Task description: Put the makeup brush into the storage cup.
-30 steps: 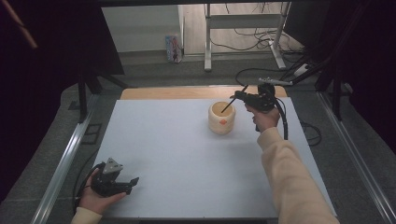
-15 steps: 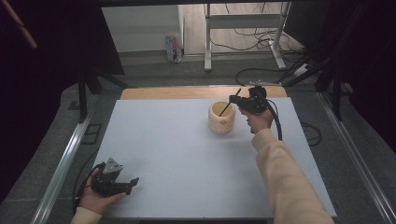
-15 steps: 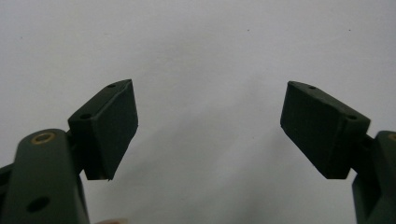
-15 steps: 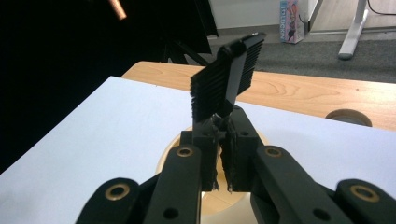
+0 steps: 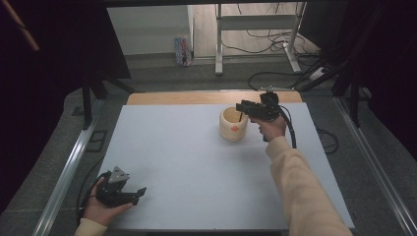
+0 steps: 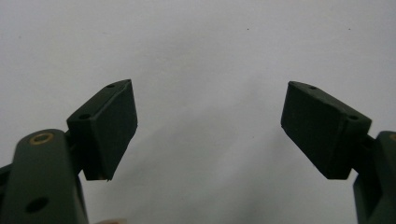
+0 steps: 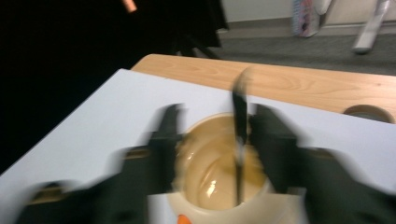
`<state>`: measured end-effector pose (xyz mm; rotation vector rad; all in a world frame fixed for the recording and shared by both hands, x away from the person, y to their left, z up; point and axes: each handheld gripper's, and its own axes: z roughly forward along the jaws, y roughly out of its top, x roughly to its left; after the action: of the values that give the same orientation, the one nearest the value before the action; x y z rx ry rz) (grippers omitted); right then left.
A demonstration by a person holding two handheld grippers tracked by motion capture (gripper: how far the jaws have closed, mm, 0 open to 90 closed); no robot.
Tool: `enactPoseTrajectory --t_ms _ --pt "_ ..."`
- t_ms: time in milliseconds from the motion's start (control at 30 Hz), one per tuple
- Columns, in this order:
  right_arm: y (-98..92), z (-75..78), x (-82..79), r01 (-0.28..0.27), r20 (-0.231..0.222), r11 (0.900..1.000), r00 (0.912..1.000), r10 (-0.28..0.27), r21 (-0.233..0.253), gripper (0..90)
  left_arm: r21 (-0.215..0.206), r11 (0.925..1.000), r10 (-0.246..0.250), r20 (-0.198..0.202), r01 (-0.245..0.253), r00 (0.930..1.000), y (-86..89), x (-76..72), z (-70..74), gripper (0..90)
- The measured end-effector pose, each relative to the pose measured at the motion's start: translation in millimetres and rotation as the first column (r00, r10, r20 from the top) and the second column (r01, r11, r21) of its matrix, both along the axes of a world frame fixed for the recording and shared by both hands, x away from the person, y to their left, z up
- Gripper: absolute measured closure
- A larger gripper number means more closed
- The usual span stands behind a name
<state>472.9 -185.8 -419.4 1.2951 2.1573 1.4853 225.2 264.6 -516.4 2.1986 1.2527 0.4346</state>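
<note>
Cream cup [image 5: 233, 124] near the table's far edge takes a thin dark stick [image 7: 239, 140] from the right gripper [image 5: 246, 106].

The right gripper's jaws look spread over the cup's mouth in its blurred view, the stick upright inside, seemingly let go. Withdrawing calls for a straight lift, clear of the stick. The left gripper [image 5: 132, 194], jaws spread and empty, rests at the white table's [image 5: 162, 157] near left corner.
</note>
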Motion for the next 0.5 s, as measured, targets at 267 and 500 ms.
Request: enactPoseTrajectory --t_ms 267,500 --pt "-3.6 9.6 -11.9 0.036 0.06 0.999 0.9976 -0.035 -0.02 19.9 0.006 1.0 -0.002 0.003 0.002 1.0 -1.1 -0.2 0.5 19.1" --pt "-9.4 11.8 -22.6 0.018 0.073 1.0 0.9972 -0.016 -0.022 19.9 0.006 1.0 -0.004 0.007 0.004 1.0 -2.0 -0.4 1.2 19.0"
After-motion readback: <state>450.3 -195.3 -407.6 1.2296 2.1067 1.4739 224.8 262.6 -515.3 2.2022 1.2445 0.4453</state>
